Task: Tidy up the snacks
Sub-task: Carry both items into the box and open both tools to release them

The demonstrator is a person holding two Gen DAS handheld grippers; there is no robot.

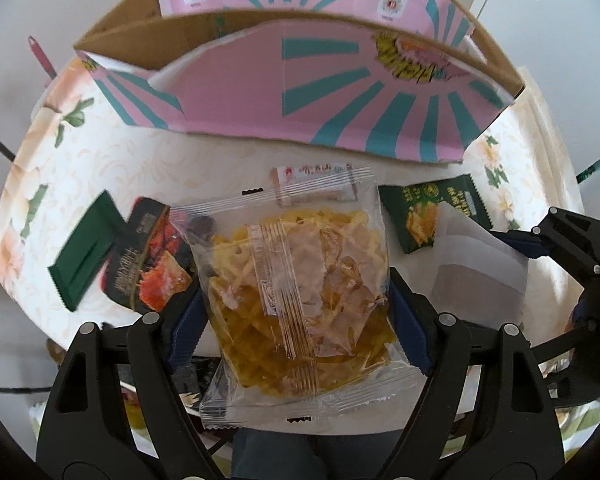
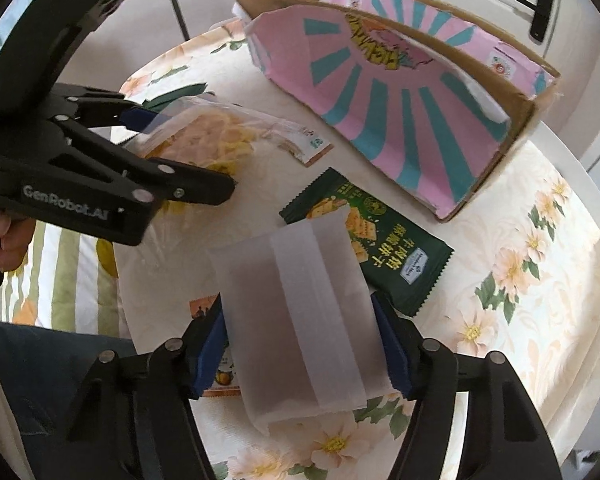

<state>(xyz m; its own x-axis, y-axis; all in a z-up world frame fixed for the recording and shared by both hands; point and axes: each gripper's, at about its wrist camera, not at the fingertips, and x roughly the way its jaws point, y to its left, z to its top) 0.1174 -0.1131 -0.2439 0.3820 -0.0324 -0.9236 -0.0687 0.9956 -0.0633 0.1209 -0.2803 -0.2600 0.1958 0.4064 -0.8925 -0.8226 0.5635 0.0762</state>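
Observation:
My left gripper (image 1: pixel 296 316) is shut on a clear bag of yellow chips (image 1: pixel 300 292) and holds it above the table, in front of the pink and teal cardboard box (image 1: pixel 332 96). It shows from the side in the right wrist view (image 2: pixel 188 172), with the chips bag (image 2: pixel 220 136). My right gripper (image 2: pixel 300 344) is shut on a frosted white packet (image 2: pixel 296 320), also seen at the right of the left wrist view (image 1: pixel 472 256). The open box (image 2: pixel 400 120) stands behind.
On the floral tablecloth (image 1: pixel 112 168) lie a green cracker packet (image 2: pixel 384 240), a dark green packet (image 1: pixel 88 248), a black and red packet (image 1: pixel 148 256) and a small pink-labelled packet (image 1: pixel 312 184). An orange packet (image 2: pixel 204 312) lies under my right gripper.

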